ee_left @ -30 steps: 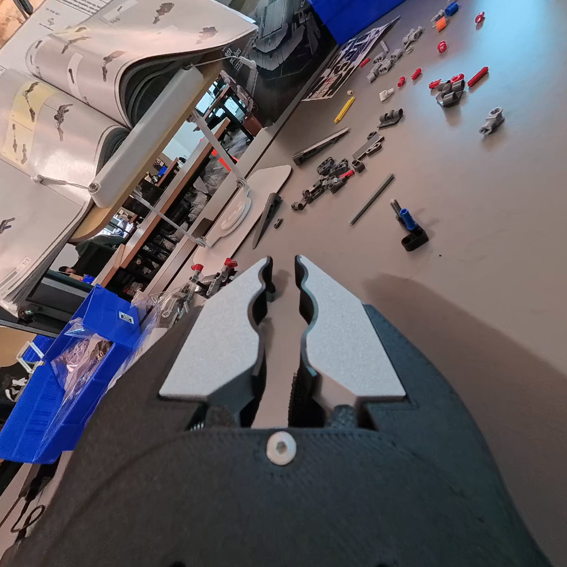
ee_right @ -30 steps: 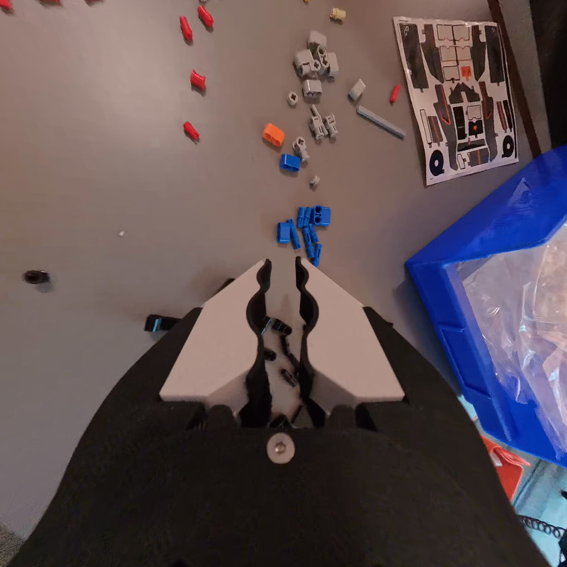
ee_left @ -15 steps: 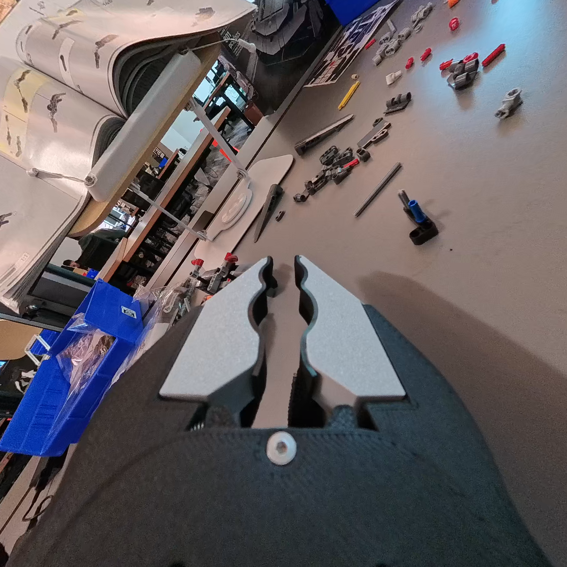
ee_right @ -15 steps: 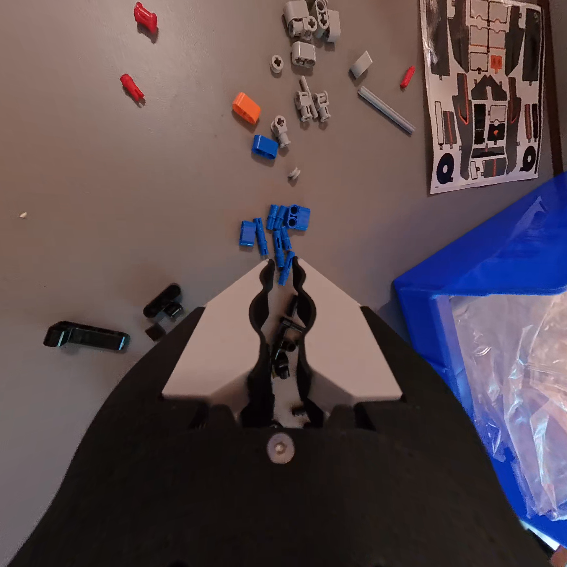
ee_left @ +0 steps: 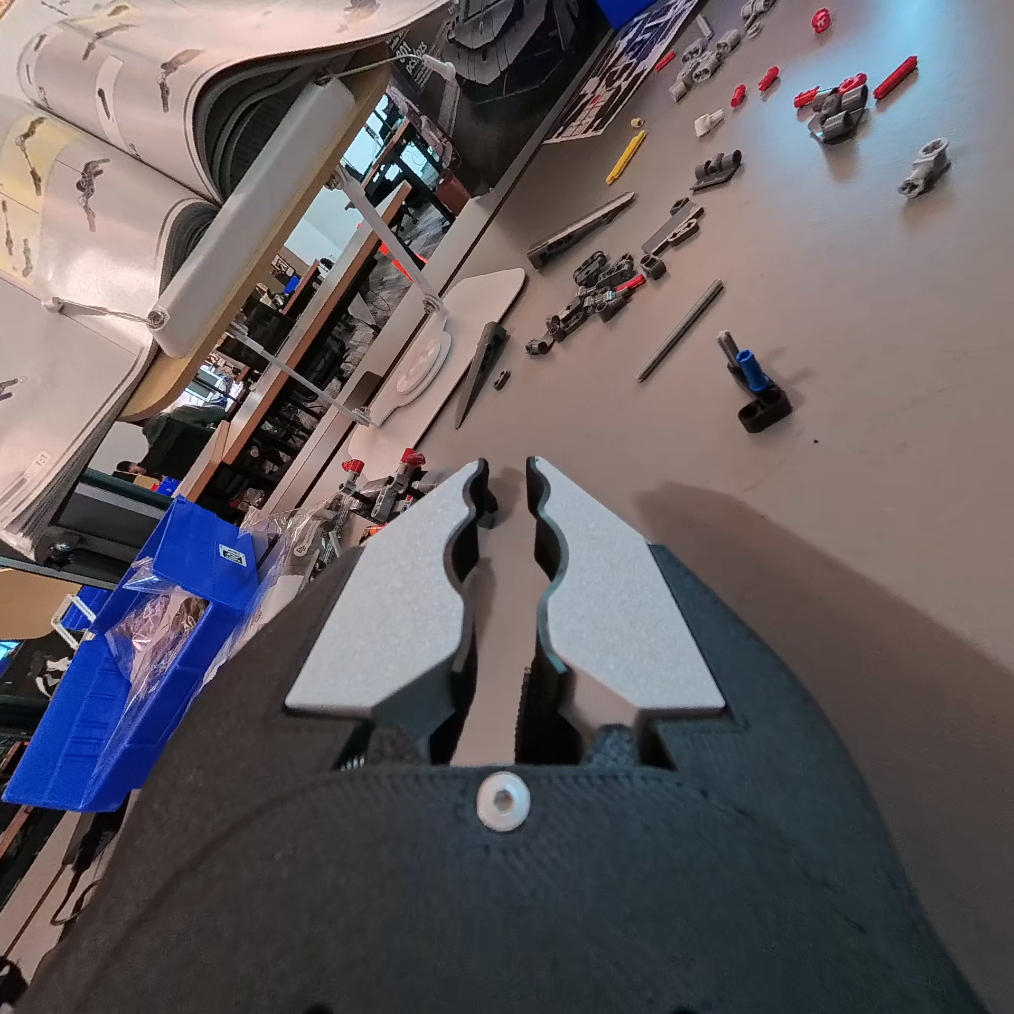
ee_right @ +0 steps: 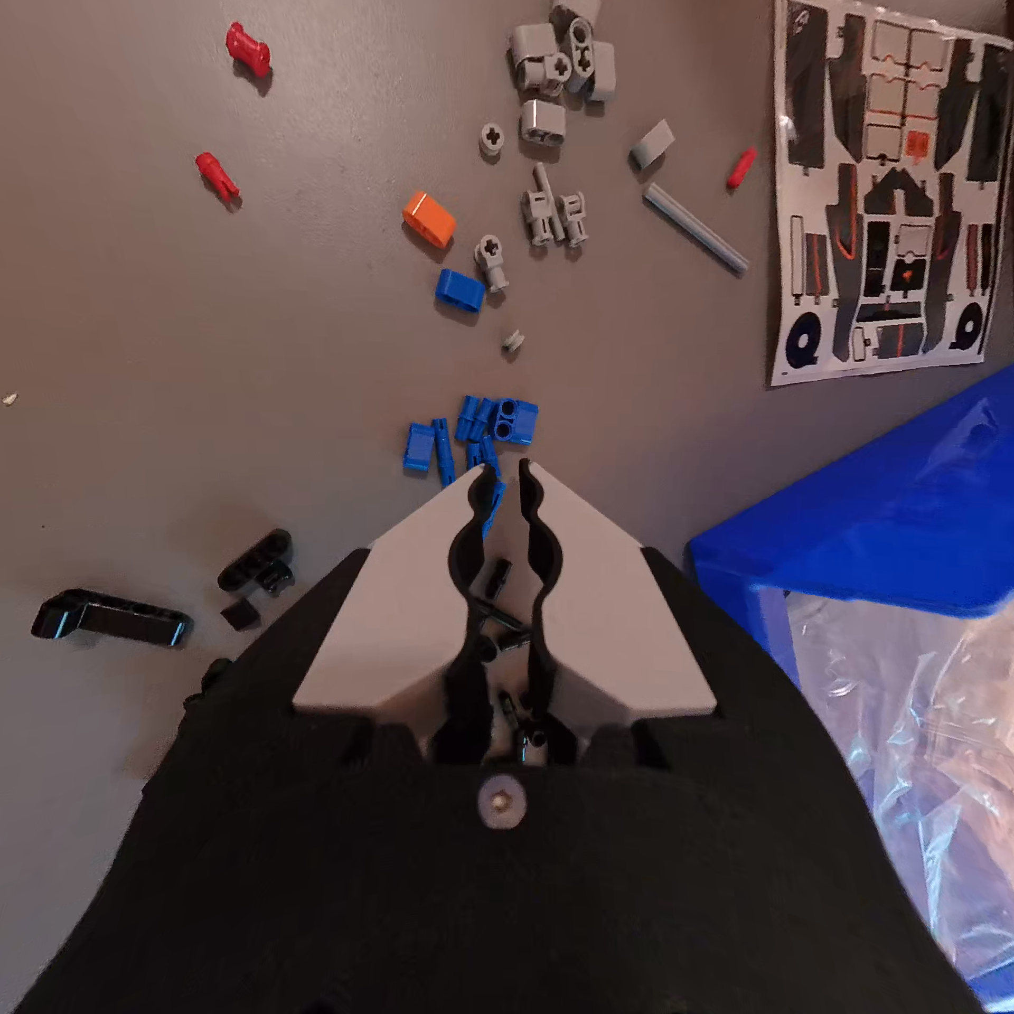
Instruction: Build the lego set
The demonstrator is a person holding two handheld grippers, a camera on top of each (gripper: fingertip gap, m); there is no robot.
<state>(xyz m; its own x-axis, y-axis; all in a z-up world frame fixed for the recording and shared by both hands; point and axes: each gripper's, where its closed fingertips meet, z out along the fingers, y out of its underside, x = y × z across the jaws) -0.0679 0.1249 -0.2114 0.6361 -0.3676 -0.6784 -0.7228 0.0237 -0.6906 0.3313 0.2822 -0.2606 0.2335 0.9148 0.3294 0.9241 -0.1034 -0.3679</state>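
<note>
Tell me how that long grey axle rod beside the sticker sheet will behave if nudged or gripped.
The grey axle rod looks stiff and light. Lying flat on the table, it would likely skid or pivot. It is thin, so closing on it may need care.

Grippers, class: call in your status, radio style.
Left gripper open, empty, above bare table. Right gripper open, nothing clamped, over blue pins; one blue pin lies between its fingers. Black pins lie beneath.

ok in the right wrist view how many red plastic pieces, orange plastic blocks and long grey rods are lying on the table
red plastic pieces: 3
orange plastic blocks: 1
long grey rods: 1
total: 5
</note>
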